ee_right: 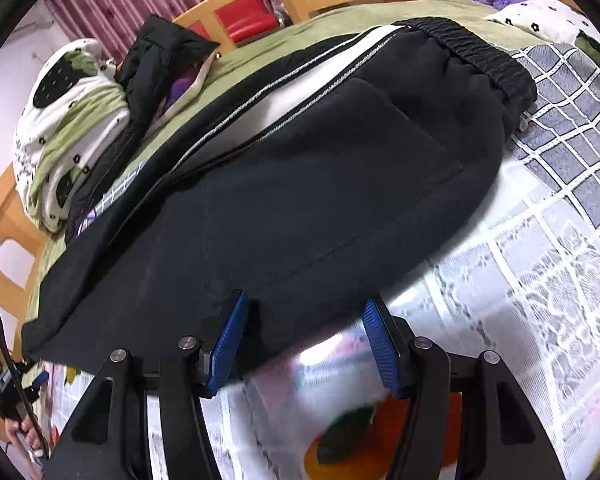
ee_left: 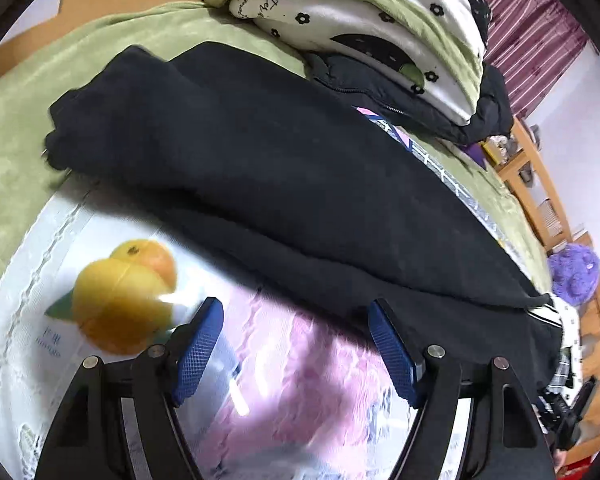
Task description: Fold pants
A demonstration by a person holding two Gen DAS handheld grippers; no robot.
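Note:
Black pants (ee_left: 260, 168) lie folded lengthwise across the bed, leg ends at the far left of the left wrist view. In the right wrist view the pants (ee_right: 320, 184) show a white side stripe (ee_right: 300, 92) and an elastic waistband (ee_right: 476, 52) at the upper right. My left gripper (ee_left: 295, 306) is open just short of the pants' near edge, nothing between its blue pads (ee_left: 198, 356). My right gripper (ee_right: 305, 300) stands open with the pants' near edge lying between its fingers; the pads (ee_right: 228, 340) do not squeeze the cloth.
The pants rest on a glossy lace-pattern cover with printed oranges (ee_left: 128, 292) over a green blanket (ee_left: 16, 152). A flowered quilt (ee_left: 380, 20) and a black jacket (ee_left: 400, 96) are piled beyond. A grey checked cloth (ee_right: 572, 128), a purple plush (ee_left: 574, 274) and the wooden bed frame (ee_right: 16, 248) are around.

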